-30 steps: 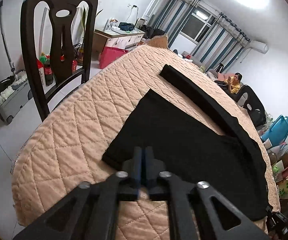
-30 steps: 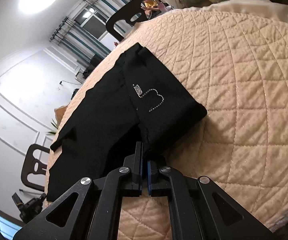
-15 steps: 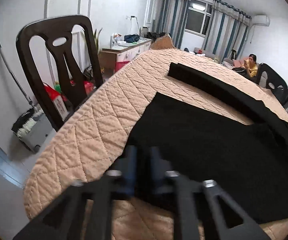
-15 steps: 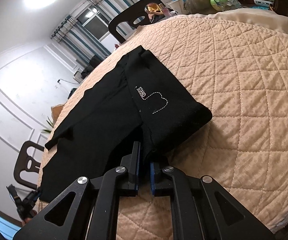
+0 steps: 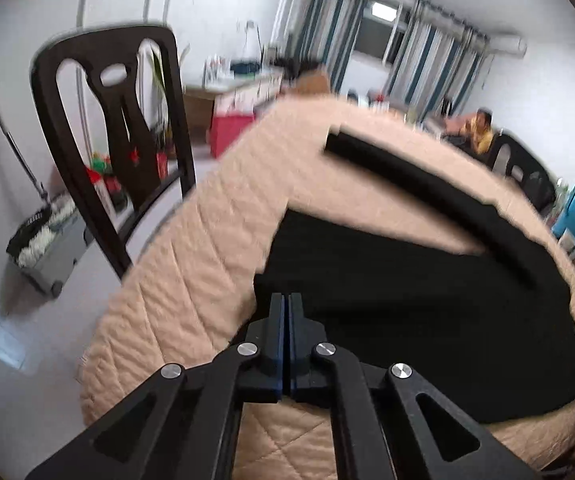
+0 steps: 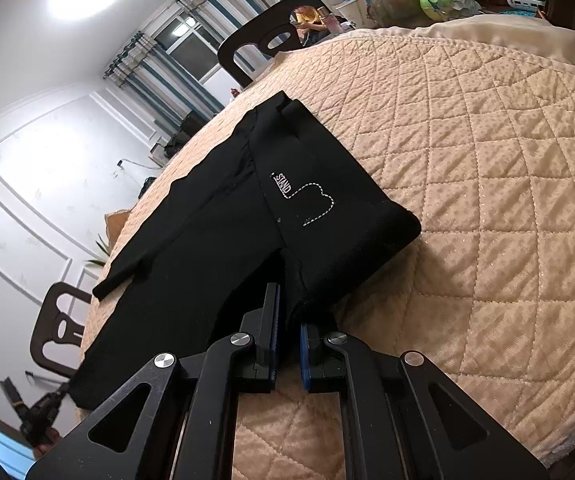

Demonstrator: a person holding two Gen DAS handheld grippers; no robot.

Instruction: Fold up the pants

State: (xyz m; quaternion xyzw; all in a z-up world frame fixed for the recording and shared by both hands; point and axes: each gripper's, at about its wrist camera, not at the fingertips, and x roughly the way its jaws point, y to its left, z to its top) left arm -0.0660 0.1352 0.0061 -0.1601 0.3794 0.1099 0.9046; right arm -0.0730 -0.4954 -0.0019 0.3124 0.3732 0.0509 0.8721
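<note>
Pants (image 6: 223, 248) flat on quilted worktop (image 6: 487, 184), near its edge. Chair (image 5: 119, 152) beside left edge. Left gripper (image 5: 286, 308) jaws closed at pants edge; right gripper (image 6: 287, 312) jaws slightly parted around hem fold.

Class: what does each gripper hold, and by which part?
Left gripper: shut on the pants' near edge. Right gripper: around the waist-end edge of the pants, with a gap showing.
</note>
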